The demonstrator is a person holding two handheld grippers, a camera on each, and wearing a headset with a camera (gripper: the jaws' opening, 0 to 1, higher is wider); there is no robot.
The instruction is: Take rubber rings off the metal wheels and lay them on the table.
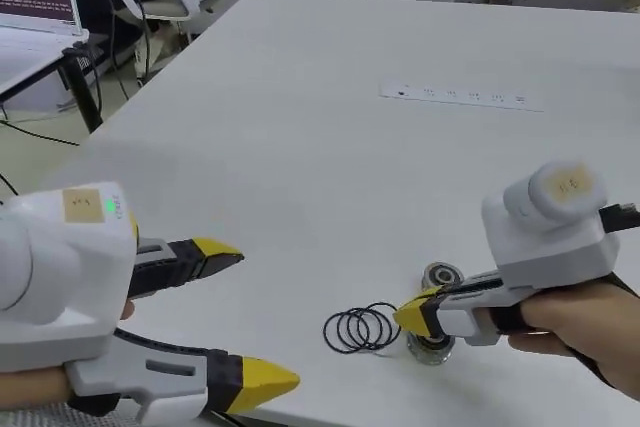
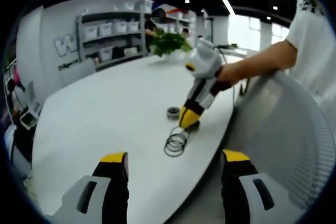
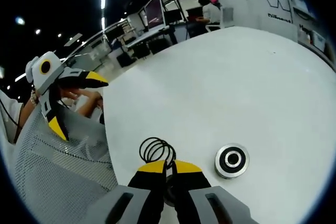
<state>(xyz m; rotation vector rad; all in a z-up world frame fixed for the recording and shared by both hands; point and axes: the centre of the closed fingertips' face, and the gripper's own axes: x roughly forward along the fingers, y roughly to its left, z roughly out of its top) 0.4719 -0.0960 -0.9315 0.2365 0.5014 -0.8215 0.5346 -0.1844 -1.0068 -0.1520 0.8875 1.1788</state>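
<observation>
Nearest, the left gripper (image 1: pixel 245 315) hovers at the table (image 1: pixel 330 147) edge, jaws wide apart and empty. Beyond it, loose rubber rings (image 1: pixel 360 329) lie overlapping beside the right gripper (image 1: pixel 412 317). Its jaws are pinched nearly together over a metal wheel (image 1: pixel 432 345), any grip on a ring hidden. This looks like mid-removal: next peel that ring free, then the farther wheel (image 1: pixel 441 275).

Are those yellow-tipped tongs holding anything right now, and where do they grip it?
Left gripper: open, holding nothing. Right gripper: jaws close together over a metal wheel; any grip cannot be told.
</observation>
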